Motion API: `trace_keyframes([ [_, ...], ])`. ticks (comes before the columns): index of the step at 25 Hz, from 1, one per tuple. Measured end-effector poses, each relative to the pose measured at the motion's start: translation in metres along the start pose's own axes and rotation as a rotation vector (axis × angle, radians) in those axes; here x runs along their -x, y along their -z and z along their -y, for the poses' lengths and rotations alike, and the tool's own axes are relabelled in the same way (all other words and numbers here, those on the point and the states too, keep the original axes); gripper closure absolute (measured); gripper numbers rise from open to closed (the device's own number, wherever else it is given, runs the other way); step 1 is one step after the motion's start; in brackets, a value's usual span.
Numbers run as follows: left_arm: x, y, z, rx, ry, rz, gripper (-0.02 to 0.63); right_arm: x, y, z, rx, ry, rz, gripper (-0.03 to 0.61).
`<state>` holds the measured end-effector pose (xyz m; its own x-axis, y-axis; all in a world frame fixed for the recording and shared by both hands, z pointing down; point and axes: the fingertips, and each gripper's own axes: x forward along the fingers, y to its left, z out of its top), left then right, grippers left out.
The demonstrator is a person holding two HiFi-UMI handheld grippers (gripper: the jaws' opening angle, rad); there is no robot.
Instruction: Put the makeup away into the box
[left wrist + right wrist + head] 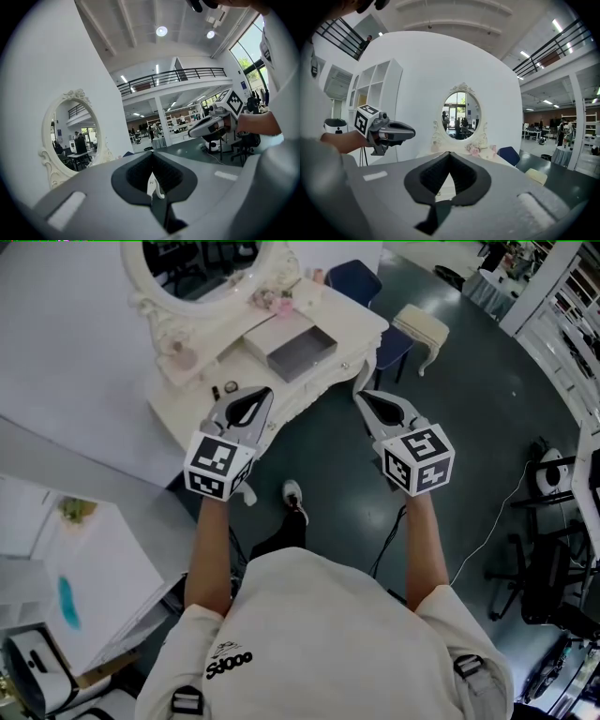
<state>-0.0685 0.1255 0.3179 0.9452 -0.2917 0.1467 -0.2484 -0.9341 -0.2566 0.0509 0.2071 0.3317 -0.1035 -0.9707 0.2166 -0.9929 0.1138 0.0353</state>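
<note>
A white vanity table (352, 329) stands ahead with an open grey-lined box (300, 352) on it. Small makeup items lie on the tabletop: a dark one (230, 388) near the front edge and a pink one (181, 358) by the mirror base. My left gripper (265, 393) hovers just short of the table's front edge, shut and empty. My right gripper (361, 395) is level with it to the right, over the floor, also shut and empty. In the right gripper view the mirror (461, 115) and table lie beyond the shut jaws.
An oval mirror (202, 268) with an ornate white frame rises at the table's back. A blue chair (361, 282) and a cream stool (420, 326) stand right of the table. A white shelf unit (84, 587) sits at lower left. Cables run over the dark floor (487, 446).
</note>
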Motion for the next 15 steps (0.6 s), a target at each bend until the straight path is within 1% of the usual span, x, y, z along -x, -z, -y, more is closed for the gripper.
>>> trace_keyframes([
  [6, -0.060, 0.003, -0.060, -0.010, -0.003, 0.018, 0.595, -0.061, -0.018, 0.047, 0.018, 0.022, -0.006, 0.577],
  [12, -0.119, -0.001, -0.113, -0.010, 0.034, 0.021, 0.595, -0.116, -0.038, 0.090, 0.018, 0.064, -0.032, 0.577],
  [15, -0.143, 0.001, -0.141, -0.004, 0.042, 0.027, 0.595, -0.145, -0.043, 0.104, 0.022, 0.070, -0.047, 0.577],
])
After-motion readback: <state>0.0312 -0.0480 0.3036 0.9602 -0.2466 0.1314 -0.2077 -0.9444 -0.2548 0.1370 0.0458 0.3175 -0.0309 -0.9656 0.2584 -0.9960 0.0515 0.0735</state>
